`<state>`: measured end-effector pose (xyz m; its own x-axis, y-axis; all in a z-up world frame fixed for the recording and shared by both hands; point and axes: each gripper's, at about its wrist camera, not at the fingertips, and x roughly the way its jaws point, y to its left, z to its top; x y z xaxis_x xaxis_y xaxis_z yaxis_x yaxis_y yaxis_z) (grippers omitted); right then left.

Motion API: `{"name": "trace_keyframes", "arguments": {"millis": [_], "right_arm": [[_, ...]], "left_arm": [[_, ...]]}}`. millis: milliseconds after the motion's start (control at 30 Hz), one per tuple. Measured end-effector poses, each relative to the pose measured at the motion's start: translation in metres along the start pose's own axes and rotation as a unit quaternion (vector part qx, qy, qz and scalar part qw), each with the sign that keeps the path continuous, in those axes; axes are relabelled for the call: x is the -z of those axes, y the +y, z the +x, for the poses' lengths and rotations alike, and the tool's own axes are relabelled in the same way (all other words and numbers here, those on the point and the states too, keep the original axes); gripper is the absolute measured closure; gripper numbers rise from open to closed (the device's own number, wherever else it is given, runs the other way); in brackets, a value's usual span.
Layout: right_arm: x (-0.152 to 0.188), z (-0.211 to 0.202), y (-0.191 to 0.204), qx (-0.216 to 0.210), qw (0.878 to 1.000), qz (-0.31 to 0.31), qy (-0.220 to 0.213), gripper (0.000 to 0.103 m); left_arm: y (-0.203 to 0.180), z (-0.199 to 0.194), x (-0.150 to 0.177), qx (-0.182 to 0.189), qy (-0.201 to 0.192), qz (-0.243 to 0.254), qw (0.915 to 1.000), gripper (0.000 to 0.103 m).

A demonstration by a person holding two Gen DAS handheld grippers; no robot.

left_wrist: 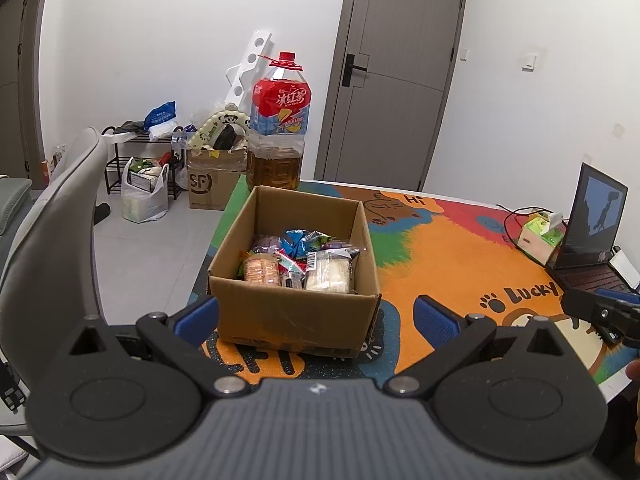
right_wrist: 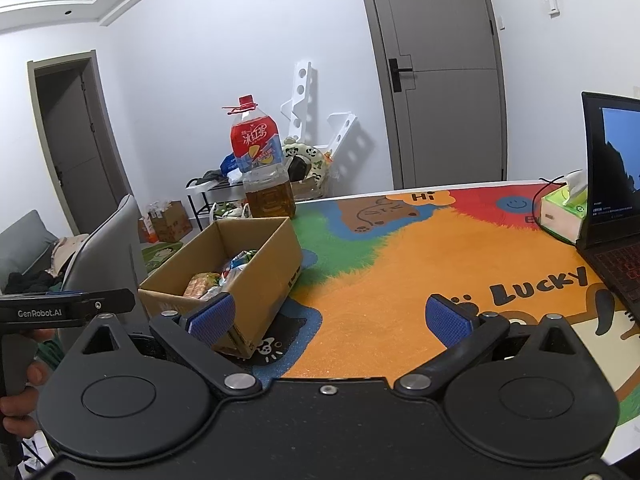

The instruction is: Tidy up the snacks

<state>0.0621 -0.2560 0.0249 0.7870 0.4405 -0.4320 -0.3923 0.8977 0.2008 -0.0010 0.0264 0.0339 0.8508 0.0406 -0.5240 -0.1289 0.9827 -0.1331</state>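
A brown cardboard box [left_wrist: 294,314] stands open on the colourful cartoon mat [left_wrist: 448,256], near the table's left edge. Several wrapped snacks [left_wrist: 296,260] lie inside it. My left gripper [left_wrist: 316,314] is open in front of the box's near wall, nothing between its blue pads [left_wrist: 434,316]. In the right wrist view the same box [right_wrist: 260,276] sits to the left and some snacks [right_wrist: 208,282] show over its rim. My right gripper [right_wrist: 330,318] is open and empty above the orange part of the mat [right_wrist: 400,280], its left pad just before the box's near corner.
A large iced-tea bottle [left_wrist: 280,128] stands right behind the box. A tissue box [left_wrist: 542,234] and an open laptop [left_wrist: 592,232] sit at the table's right. A grey chair back [left_wrist: 52,232] rises left of the table. Bags, a rack and another carton lie on the floor beyond.
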Motion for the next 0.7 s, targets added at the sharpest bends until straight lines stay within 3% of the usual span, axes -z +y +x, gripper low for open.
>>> {"name": "trace_keyframes", "arguments": {"millis": [700], "right_arm": [[0.0010, 0.0011, 0.0015, -0.004, 1.000, -0.002, 0.006, 0.000]], "left_arm": [[-0.0002, -0.0021, -0.0006, 0.002, 0.001, 0.000, 1.0000, 0.000]]}}
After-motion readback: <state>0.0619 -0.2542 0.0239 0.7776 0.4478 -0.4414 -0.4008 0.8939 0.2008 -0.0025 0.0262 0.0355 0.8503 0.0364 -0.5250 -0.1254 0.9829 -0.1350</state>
